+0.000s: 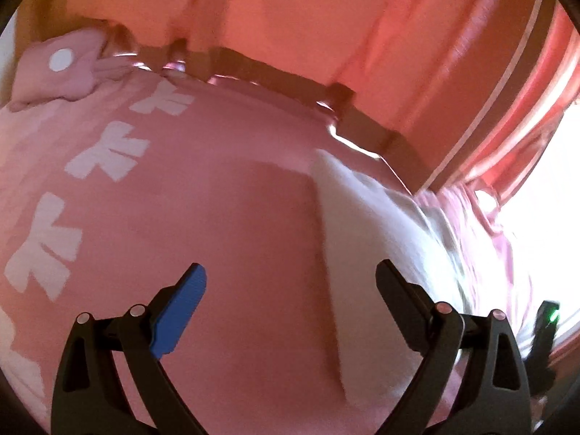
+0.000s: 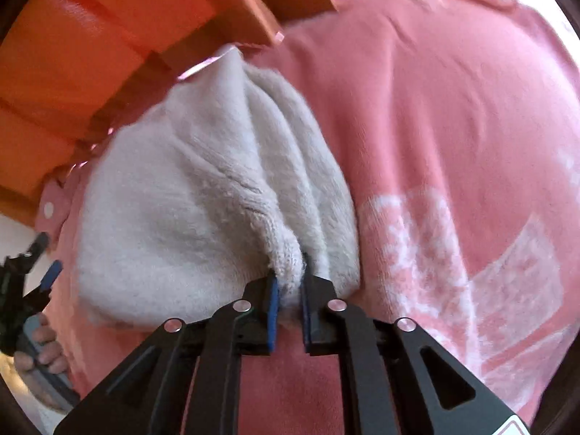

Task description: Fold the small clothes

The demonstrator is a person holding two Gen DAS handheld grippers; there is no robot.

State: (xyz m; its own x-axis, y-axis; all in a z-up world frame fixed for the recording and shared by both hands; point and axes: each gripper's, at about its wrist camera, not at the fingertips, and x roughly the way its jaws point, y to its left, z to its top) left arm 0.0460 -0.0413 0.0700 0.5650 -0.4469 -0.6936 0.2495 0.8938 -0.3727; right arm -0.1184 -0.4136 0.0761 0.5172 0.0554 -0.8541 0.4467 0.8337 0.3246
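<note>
The white fleecy garment [image 2: 203, 195] lies on the pink bedspread [image 2: 435, 116], bunched toward the bed's far edge beside the orange wooden frame [image 2: 108, 36], and the right claw [image 2: 290, 290] is clamped on a pinch of its near hem, so the cloth puckers into ridges running away from the grip. To do this fold well, I judge the pinched hem should be lifted only enough to clear the spread, then carried straight across the garment so the edges meet, while the left claw [image 1: 290, 286], its fingers spread wide and holding nothing just beside the garment's other side, pins or catches the opposite corner to stop the bunching. Counted: one white garment, two claws, one bedspread with four white bow prints [image 1: 108, 152] showing in the left view, one crumpled pink item [image 1: 61, 72] beyond them.
</note>
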